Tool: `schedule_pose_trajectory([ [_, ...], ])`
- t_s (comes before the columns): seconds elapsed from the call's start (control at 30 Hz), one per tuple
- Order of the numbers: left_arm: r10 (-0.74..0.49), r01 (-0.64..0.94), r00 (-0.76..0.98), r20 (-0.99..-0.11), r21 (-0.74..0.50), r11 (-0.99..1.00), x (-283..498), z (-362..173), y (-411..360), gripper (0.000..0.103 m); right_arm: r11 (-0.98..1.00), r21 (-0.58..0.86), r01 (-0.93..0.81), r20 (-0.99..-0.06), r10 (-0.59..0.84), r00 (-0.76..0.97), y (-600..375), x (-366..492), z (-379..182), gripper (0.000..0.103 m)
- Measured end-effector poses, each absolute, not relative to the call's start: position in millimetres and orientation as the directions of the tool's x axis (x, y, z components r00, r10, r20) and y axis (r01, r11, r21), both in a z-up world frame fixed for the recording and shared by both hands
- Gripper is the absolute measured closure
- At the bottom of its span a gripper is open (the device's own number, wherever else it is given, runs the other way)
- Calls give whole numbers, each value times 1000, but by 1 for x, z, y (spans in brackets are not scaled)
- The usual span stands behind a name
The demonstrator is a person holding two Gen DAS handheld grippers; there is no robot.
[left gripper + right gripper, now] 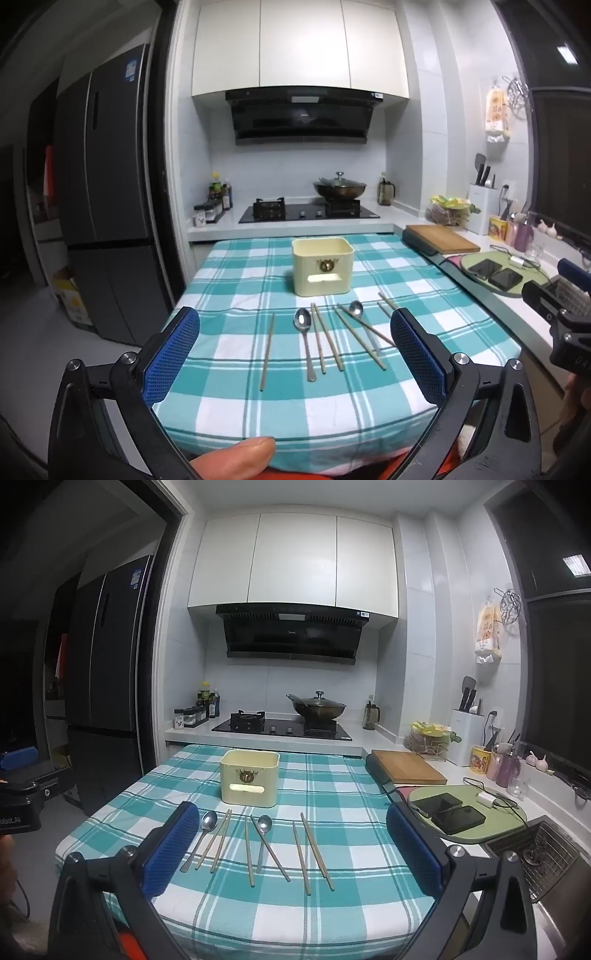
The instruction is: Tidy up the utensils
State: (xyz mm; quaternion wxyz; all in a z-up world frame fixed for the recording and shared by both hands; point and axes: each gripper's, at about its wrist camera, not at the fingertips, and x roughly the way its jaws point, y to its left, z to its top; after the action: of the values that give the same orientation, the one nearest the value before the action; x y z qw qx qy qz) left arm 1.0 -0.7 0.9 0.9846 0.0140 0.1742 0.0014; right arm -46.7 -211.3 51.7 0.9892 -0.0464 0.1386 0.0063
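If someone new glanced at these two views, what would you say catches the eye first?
Probably the teal-and-white checked tablecloth, with a loose row of wooden chopsticks and two metal spoons along its near half. Behind them, mid-table, stands a cream square container, open at the top. In the foreground, the blue-padded fingers of the right gripper stand wide apart with nothing between them, as do the left gripper's.
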Motion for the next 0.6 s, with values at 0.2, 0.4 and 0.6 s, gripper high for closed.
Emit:
schedule_pose_trajectory([
  [0.2,40,-30,939,-343,34,999,0,2,-8,0,994,-99,-39,-280,10,960,-212,-42,47,0],
  [0.4,-26,42,940,-340,40,998,8,1,-5,0,994,-95,-51,-274,23,961,-208,-49,45,0],
  [0.6,-50,72,932,-358,48,996,15,1,-8,0,994,-92,-55,-291,25,956,-207,-42,46,0],
])
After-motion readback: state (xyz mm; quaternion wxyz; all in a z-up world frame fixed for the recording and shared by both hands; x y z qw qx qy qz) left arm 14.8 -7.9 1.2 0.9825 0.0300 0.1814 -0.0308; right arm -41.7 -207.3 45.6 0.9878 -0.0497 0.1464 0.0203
